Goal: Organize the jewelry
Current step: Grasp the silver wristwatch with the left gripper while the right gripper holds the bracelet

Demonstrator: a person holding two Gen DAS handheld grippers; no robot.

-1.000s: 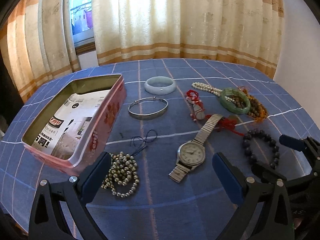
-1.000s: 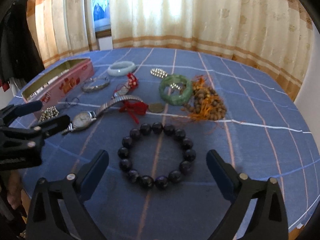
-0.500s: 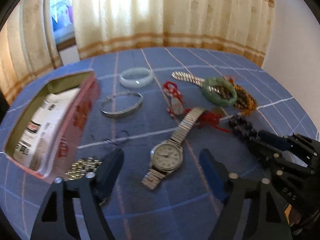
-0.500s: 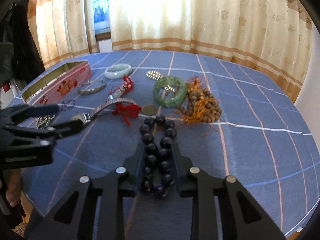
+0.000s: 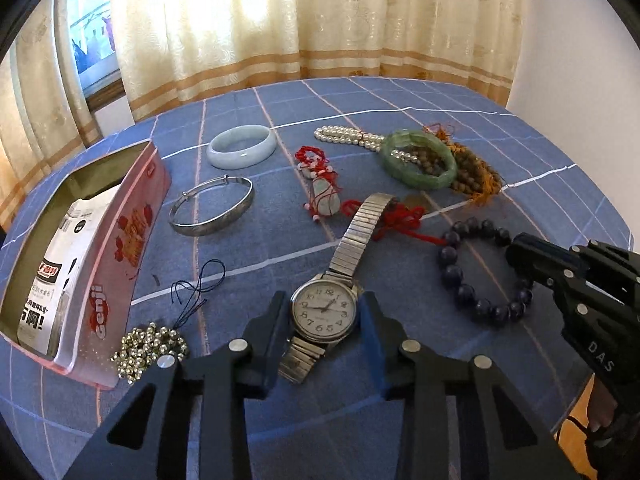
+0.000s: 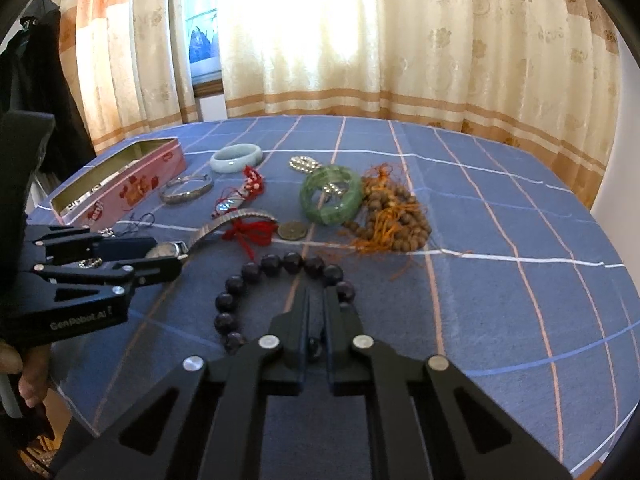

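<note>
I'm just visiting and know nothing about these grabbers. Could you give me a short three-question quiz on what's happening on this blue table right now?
1. True or false: the left gripper has its two fingers on either side of the round silver wristwatch.
2. Multiple choice: the right gripper is closed on which item? A) pale blue-white jade bangle B) dark round-bead bracelet C) green jade bangle
3. Fill in: the open pink metal tin sits at the table's ____ side in the left wrist view.

Key: 1 true; 2 B; 3 left.
</note>
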